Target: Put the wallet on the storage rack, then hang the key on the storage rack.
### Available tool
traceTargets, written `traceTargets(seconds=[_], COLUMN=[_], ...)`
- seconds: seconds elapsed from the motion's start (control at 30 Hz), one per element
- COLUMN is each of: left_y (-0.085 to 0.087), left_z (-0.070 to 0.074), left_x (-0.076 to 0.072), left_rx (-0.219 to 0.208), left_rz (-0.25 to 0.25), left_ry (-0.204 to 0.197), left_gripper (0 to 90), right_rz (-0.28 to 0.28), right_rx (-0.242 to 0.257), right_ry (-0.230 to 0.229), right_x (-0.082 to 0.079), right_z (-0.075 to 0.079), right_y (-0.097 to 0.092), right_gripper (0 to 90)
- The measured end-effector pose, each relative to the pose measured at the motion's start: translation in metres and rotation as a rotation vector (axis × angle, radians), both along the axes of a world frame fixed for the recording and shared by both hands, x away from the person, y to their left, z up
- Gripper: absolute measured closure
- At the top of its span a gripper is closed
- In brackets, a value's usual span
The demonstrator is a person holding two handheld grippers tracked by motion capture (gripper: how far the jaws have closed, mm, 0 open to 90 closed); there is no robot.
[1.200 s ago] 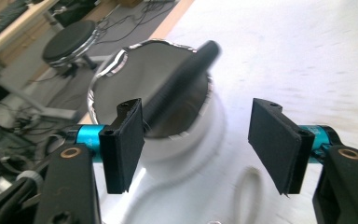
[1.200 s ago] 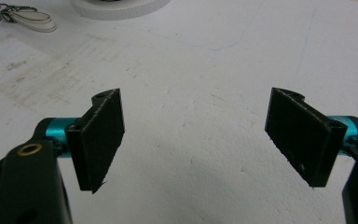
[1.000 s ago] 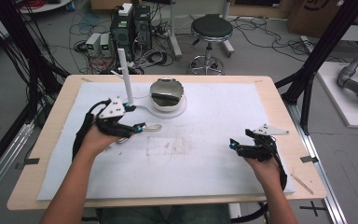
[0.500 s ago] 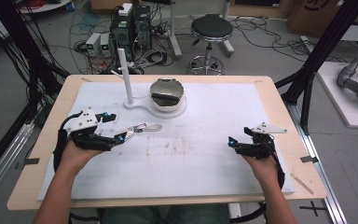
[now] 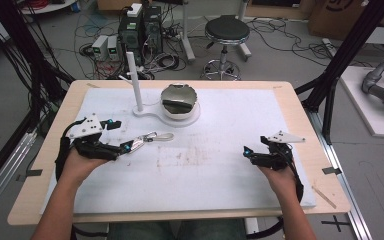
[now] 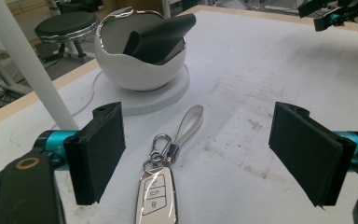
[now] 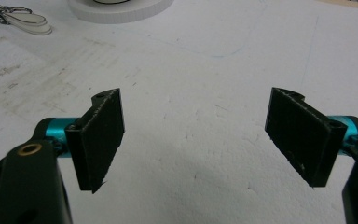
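A white car key fob (image 6: 156,196) on a metal ring with a white strap (image 6: 190,125) lies flat on the white mat (image 5: 210,170). In the high view the key fob (image 5: 138,143) lies just right of my left gripper (image 5: 120,135). That left gripper (image 6: 198,154) is open; its jaws have just been opening, and the fob lies between them untouched. My right gripper (image 5: 252,147) rests at the mat's right side. The right gripper (image 7: 196,135) is open with only bare mat between its pads.
A white egg-shaped bowl (image 5: 180,102) with a chrome rim holds a black object and stands on a round white base (image 6: 165,95) at the back. A white post (image 5: 135,82) rises left of it. The right gripper (image 6: 331,14) shows far off.
My left hand has drawn back to the left, away from the bowl, and its jaws have spread wider. The key stays on the mat. The right hand has kept still.
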State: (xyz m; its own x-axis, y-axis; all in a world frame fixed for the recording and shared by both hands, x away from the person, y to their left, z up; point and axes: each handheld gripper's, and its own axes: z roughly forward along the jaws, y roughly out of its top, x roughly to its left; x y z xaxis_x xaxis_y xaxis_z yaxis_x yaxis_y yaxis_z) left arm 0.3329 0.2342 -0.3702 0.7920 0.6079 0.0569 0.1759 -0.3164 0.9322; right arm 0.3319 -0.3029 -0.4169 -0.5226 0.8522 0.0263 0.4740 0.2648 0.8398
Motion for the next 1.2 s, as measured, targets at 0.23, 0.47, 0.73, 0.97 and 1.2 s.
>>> traceTargets(seconds=[0.23, 0.47, 0.73, 0.97, 1.2], left_y=[-0.002, -0.004, -0.015, -0.03, -0.046], left_z=[-0.002, -0.004, -0.015, -0.023, -0.049], left_x=[0.0, 0.001, 0.012, 0.027, 0.055], left_rx=[0.002, 0.006, 0.045, 0.085, 0.175], left_rz=[0.007, 0.014, 0.001, -0.027, -0.041], left_ry=[0.0, 0.001, 0.017, 0.015, 0.116], left_gripper=[18.4, 18.3, 18.4, 19.8, 35.8], right_rz=[0.002, 0.006, -0.002, 0.007, 0.008], right_rx=[0.006, 0.006, 0.008, 0.003, -0.002], right_ry=[0.003, 0.0, -0.005, -0.004, -0.005], right_x=[0.0, 0.0, 0.0, -0.003, -0.005], right_z=[-0.001, 0.0, 0.002, 0.001, 0.001], right_y=[-0.002, -0.002, -0.003, -0.003, -0.005], right_gripper=[20.1, 20.1, 20.1, 20.1, 20.1])
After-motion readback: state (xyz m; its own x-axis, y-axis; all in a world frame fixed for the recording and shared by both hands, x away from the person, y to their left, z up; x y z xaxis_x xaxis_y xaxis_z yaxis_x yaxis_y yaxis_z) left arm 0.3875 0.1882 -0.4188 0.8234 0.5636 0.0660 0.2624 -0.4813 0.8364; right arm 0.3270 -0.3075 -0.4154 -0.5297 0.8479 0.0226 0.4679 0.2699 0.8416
